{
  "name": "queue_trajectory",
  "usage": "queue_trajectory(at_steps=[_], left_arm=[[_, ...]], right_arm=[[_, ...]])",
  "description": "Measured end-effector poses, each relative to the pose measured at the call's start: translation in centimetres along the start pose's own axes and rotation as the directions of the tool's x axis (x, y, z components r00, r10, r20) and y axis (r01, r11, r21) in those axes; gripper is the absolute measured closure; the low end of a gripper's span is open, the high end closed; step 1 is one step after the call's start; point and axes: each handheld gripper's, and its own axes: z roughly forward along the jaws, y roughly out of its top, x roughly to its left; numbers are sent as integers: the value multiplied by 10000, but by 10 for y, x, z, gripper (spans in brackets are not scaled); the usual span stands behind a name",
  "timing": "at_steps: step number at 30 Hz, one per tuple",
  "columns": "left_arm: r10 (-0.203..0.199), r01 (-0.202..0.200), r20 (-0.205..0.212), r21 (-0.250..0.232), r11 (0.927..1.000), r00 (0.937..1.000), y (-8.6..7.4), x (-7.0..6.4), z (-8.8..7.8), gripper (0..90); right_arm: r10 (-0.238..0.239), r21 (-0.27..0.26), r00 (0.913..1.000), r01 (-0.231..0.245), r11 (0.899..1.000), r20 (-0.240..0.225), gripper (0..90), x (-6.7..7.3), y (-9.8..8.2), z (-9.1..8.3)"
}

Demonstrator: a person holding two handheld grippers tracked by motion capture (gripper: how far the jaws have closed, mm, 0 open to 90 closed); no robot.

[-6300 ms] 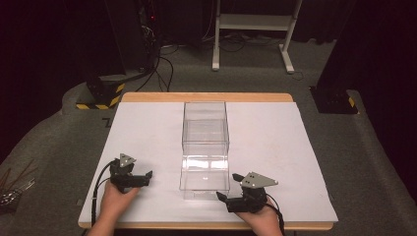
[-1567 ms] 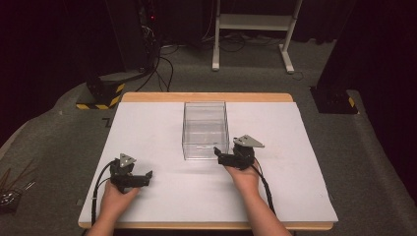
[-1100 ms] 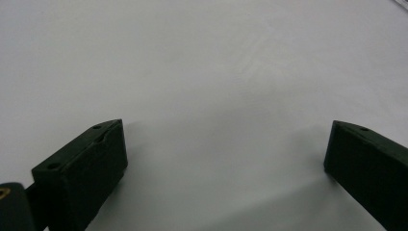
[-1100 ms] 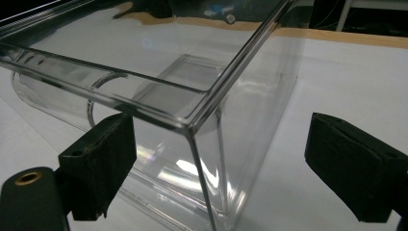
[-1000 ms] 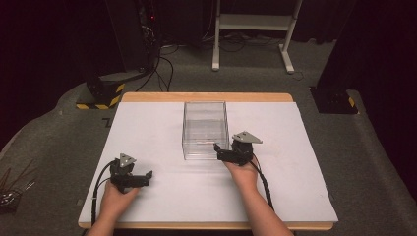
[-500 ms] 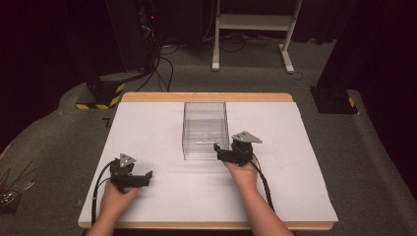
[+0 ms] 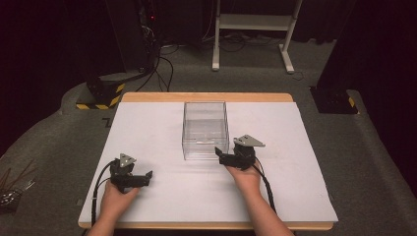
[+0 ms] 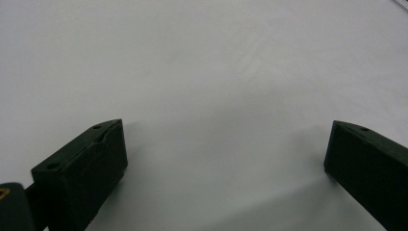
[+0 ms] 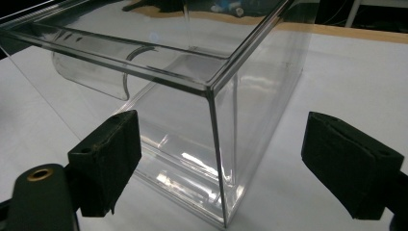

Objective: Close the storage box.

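Note:
A clear plastic box [image 7: 205,129] stands in the middle of the white table top [image 7: 147,128], and it holds nothing that I can see. My right gripper [image 7: 222,156] is open at the box's near right corner. In the right gripper view the corner edge of the box [image 9: 192,96] rises between the two jaws of that gripper [image 9: 221,139], and neither pad presses on it. My left gripper [image 7: 143,179] rests open near the front left of the table. In the left gripper view this gripper [image 8: 226,144] has bare white surface between its jaws.
The table has a wooden rim [image 7: 206,97] at the back. On the floor beyond are a yellow-and-black striped base [image 7: 101,93], a white stand [image 7: 251,22] and a black base [image 7: 334,101]. Thin tools [image 7: 12,189] lie on the floor at the left.
Since the oldest frame the box has become shorter at its near end and my right gripper has moved forward to it. Over the last second nothing has visibly moved.

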Motion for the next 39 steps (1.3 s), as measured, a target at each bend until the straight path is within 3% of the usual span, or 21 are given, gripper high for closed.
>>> queue_trajectory(at_steps=[23,29,33,35,36,39], left_arm=[[-3,3,3,-2,10000,10000,0,0,0,13],[0,0,2,-4,10000,10000,0,0,0,13],[40,-40,-12,-2,10000,10000,0,0,0,13],[5,-5,2,-4,10000,10000,0,0,0,13],[7,-7,0,-5,10000,10000,0,0,0,13],[41,-41,-13,-4,10000,10000,0,0,0,13]], right_arm=[[-156,-111,9998,155,9998,-95,139,-1,-27,-46],[-162,13,9996,162,9999,214,140,-16,-36,-64],[-90,386,9971,60,9992,757,141,-37,-47,-82],[-47,471,9964,7,9989,849,142,-41,-49,-85],[-61,838,9931,-37,9965,1171,142,-52,-54,-93],[-144,1286,9895,-42,9917,1435,142,-62,-59,-99]])
